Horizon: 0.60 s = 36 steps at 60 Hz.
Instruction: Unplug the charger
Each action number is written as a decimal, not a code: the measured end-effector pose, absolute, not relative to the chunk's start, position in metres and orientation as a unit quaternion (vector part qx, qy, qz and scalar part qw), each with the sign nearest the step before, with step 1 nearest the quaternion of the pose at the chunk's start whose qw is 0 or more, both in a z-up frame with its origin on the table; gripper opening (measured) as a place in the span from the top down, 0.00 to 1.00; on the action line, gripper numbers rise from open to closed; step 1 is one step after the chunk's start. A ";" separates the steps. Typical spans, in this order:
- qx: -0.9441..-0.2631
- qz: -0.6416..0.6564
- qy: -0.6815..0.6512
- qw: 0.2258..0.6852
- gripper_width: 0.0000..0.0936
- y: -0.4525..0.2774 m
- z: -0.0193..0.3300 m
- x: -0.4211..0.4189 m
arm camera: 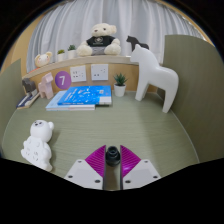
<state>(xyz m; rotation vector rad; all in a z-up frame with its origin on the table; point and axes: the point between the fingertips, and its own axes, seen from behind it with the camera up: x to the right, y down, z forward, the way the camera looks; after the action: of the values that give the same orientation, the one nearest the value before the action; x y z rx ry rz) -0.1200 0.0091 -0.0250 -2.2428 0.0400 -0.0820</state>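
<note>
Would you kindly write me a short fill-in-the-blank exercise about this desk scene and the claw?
1. The claw has a small ____ object held between its pink pads.
2. The blue book lies flat on the ____ desk surface.
3. The potted plant stands beside the white toy ____.
4. On the shelf above the wall socket sits a teddy ____.

Missing words: black; green; horse; bear

Book (79,97) left of horse figure (155,78), potted plant (120,84) between.
</note>
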 end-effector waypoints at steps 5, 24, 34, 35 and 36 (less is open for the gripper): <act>-0.908 -0.047 0.003 0.417 0.67 0.002 -0.029 -0.116; -0.881 -0.030 -0.049 0.470 0.09 -0.028 0.080 -0.122; -0.859 -0.010 -0.055 0.509 0.09 -0.071 0.153 -0.114; -0.858 -0.007 -0.055 0.510 0.09 -0.077 0.158 -0.113; -0.857 -0.005 -0.055 0.512 0.09 -0.081 0.163 -0.112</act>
<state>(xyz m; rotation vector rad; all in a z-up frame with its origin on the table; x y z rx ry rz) -0.1118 -0.0814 0.1628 -2.0620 -0.1313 -0.0115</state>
